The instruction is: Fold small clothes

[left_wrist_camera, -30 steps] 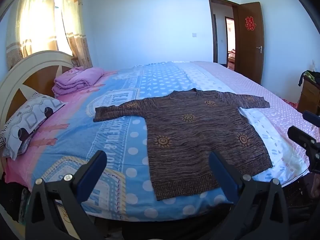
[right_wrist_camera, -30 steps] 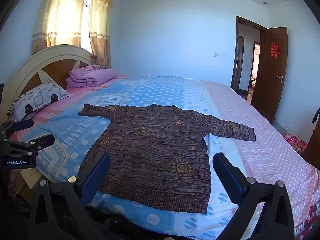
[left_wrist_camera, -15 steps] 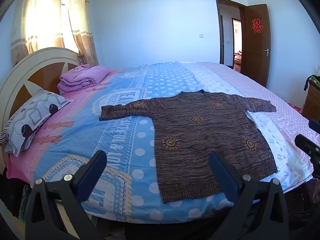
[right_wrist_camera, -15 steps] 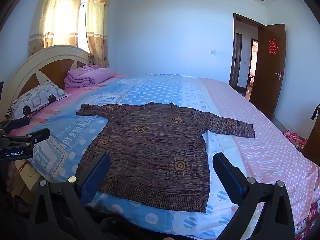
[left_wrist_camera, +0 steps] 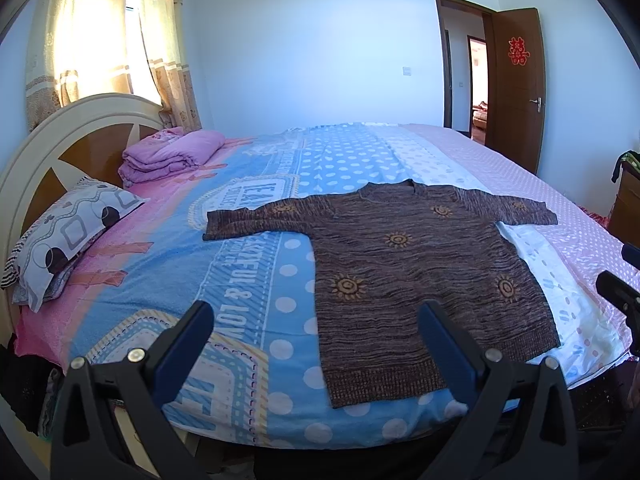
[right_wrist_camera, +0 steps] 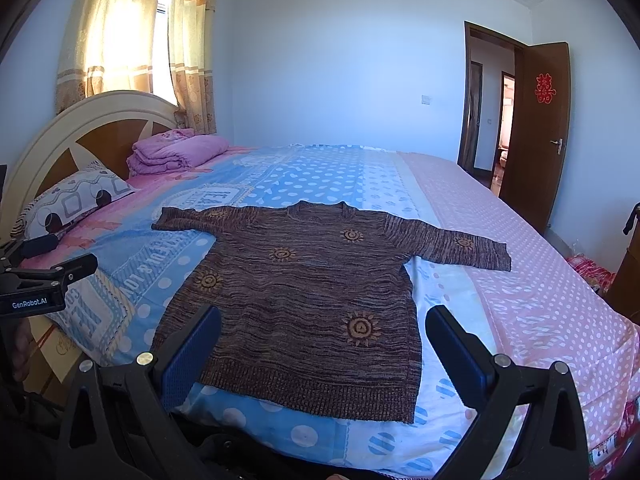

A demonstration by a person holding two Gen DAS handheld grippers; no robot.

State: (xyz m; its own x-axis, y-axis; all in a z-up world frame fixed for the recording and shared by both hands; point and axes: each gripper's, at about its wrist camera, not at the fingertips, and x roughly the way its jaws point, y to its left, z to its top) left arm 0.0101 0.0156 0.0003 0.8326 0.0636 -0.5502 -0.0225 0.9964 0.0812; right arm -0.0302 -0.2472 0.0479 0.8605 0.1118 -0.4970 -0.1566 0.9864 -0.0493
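Note:
A brown knitted sweater (left_wrist_camera: 416, 268) with orange sun motifs lies flat on the bed, sleeves spread out, hem toward me. In the right wrist view the same sweater (right_wrist_camera: 304, 296) fills the middle. My left gripper (left_wrist_camera: 316, 320) hovers open before the bed's near edge, left of the hem, holding nothing. My right gripper (right_wrist_camera: 324, 328) is open too, above the hem, with nothing between its blue pads. Each gripper shows at the other view's edge: the right gripper (left_wrist_camera: 618, 292) at the right, the left gripper (right_wrist_camera: 44, 276) at the left.
The bed sheet (left_wrist_camera: 256, 264) is blue and pink with dots. A folded purple blanket (left_wrist_camera: 168, 156) and a patterned pillow (left_wrist_camera: 68, 236) lie by the headboard (left_wrist_camera: 48, 140). A brown door (right_wrist_camera: 536, 132) stands open at the far right. A wooden cabinet (left_wrist_camera: 628, 208) is right of the bed.
The left wrist view has swung left, so the sweater has shifted right in it. The right wrist view has drifted slightly. Both grippers stay open.

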